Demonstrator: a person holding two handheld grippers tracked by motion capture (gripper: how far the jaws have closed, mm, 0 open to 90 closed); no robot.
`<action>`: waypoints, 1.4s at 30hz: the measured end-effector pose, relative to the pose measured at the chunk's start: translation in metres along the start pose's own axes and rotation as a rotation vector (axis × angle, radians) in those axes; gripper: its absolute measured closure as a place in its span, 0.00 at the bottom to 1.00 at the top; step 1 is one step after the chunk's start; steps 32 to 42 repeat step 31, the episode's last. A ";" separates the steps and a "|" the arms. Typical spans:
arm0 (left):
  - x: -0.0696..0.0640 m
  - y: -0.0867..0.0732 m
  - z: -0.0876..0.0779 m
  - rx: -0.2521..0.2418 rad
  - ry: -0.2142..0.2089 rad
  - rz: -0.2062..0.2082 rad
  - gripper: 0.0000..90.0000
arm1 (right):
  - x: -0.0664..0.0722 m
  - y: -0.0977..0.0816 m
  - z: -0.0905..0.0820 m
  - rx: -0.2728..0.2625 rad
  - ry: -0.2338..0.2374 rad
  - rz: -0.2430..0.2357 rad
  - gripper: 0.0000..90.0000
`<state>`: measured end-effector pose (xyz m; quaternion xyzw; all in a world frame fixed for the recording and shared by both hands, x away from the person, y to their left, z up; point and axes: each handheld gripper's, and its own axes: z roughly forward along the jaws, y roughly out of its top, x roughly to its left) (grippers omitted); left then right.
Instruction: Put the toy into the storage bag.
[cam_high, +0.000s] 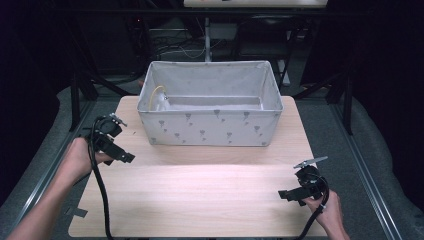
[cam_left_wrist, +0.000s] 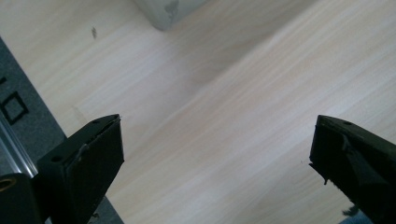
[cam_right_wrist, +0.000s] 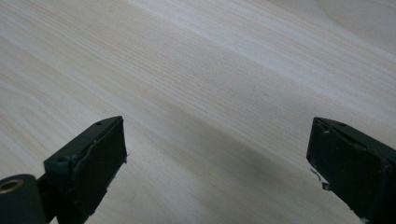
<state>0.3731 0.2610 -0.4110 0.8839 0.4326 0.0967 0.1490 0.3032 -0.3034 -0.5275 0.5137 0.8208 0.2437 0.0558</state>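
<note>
Hands come in from the bottom of the high view, one gripper in each. The right gripper sits nearest, low over the front right corner of the bench, pointing left across the wood. In the right gripper view its jaws stand wide apart with only bare wood grain between them; it holds nothing. The right hand wraps the body from behind, and the cable loops down off the bench edge.

Farther back, at the left edge of the bench, the left hand carries the left gripper, angled toward the middle of the bench. Its jaws are also wide apart, with nothing between them. In the left gripper view they frame pale wood, with the bench edge and grey floor at the left.

Beyond both grippers, at the back of the bench, stands the bin, a grey fabric box with small printed marks, well apart from either gripper. Its near corner shows at the top of the left gripper view. Inside, at its left end, a yellowish cord curves against the wall.
</note>
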 end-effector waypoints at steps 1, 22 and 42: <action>-0.001 -0.004 0.003 0.002 0.000 -0.006 0.03 | 0.000 0.000 0.000 0.001 0.001 -0.001 0.05; -0.024 -0.078 0.093 -0.018 -0.043 -0.180 0.00 | -0.001 0.000 0.001 0.012 0.004 -0.006 0.05; -0.028 -0.078 0.108 0.012 -0.085 -0.110 0.00 | 0.001 0.001 0.002 0.021 0.002 -0.019 0.05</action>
